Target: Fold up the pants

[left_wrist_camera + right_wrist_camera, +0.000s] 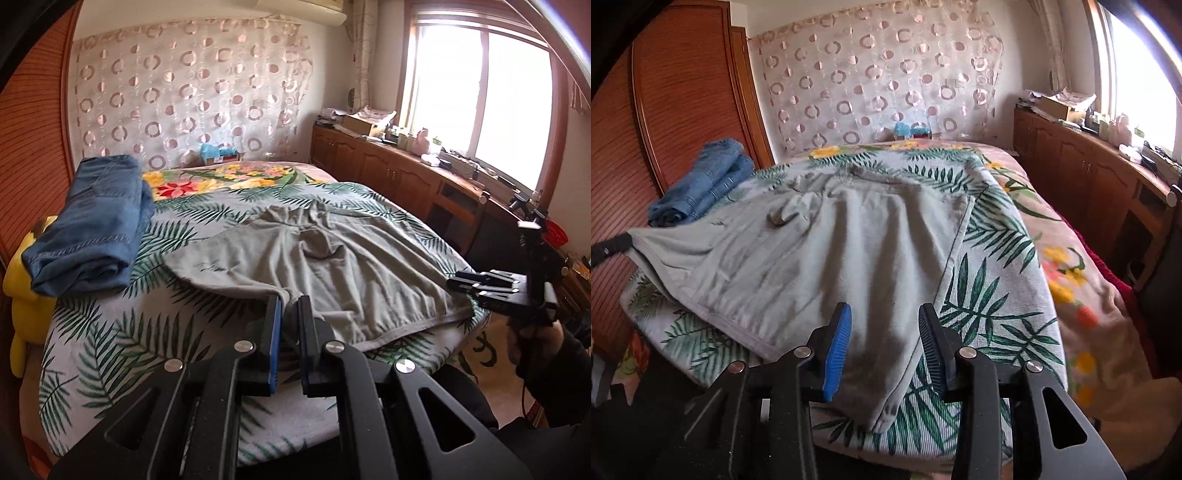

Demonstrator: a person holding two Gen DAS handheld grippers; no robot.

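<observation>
Jaws of left gripper (290, 306) pinching grey pants (332, 258) hem, right gripper (884, 328) spread, waistband far

Daylight enters through the window (480, 92), which is the only visible light source. The panes are overexposed to plain white in both views, and glare bleeds onto the frame and the cabinet top beneath the window. Illumination is bright beside the window and falls off toward the wooden wall panel (683, 110) on the side opposite the window. Soft shadows lie in the folds of the grey pants (820, 251). Fisheye distortion bends straight edges, most strongly far from the window, and the corners are vignetted black. Fine detail is soft throughout.
</observation>
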